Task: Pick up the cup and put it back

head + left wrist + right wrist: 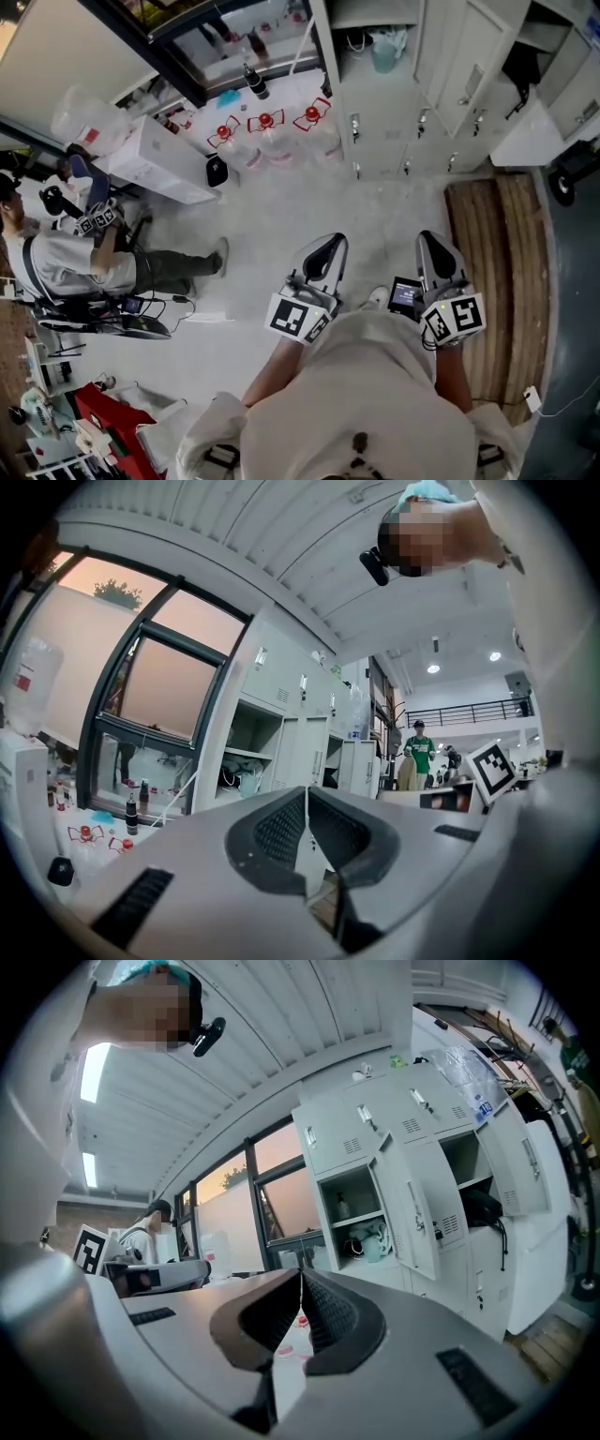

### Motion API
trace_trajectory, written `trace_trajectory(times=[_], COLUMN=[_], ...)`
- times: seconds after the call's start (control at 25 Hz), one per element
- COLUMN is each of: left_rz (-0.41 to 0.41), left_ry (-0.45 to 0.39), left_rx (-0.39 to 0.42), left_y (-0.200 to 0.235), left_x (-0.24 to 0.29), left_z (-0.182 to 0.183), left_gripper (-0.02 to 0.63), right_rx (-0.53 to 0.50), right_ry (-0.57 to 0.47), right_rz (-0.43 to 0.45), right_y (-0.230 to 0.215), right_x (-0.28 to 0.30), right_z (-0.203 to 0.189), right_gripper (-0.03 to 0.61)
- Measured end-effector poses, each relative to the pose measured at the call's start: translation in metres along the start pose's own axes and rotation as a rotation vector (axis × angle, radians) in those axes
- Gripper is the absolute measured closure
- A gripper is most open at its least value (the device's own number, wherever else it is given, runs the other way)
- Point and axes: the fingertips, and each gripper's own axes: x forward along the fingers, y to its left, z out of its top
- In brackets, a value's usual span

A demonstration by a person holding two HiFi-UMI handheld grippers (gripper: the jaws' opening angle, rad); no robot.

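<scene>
I cannot pick out a cup in any view. Both grippers are held close to the person's chest and point out over the floor. In the head view my left gripper [330, 244] has its jaws together with nothing between them, and my right gripper [431, 240] beside it is the same. The left gripper view shows the left gripper [306, 791] with its black pads meeting at the tip. The right gripper [301, 1275] in its own view is likewise shut and empty. An open locker shelf holds a pale teal bundle [385, 49].
White lockers [450, 84] line the far wall. Three large water bottles with red caps [266, 131] stand on the floor beside a white box [155, 164]. A seated person [84, 258] is at the left. A wooden pallet [497, 272] lies at the right.
</scene>
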Motion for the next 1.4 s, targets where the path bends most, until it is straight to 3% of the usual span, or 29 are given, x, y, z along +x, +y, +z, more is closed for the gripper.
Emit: trace_trajectory(times=[0.48, 0.84, 1.12, 1.4], left_rz=[0.015, -0.066, -0.105, -0.142], left_ry=[0.004, -0.031, -0.028, -0.060], left_rx=[-0.036, -0.027, -0.050, -0.037], left_y=[0.041, 0.100, 0.154, 0.183], left_x=[0.074, 0.159, 0.195, 0.225], left_z=[-0.008, 0.014, 0.023, 0.041], left_gripper=[0.597, 0.597, 0.597, 0.597], right_rx=[0.012, -0.023, -0.039, -0.048], right_ry=[0.038, 0.044, 0.051, 0.074], right_rz=[-0.015, -0.071, -0.115, -0.076], right_y=[-0.050, -0.083, -0.090, -0.089], right_x=[0.055, 0.135, 0.200, 0.254], right_z=[0.003, 0.028, 0.035, 0.036], right_gripper=[0.552, 0.552, 0.552, 0.551])
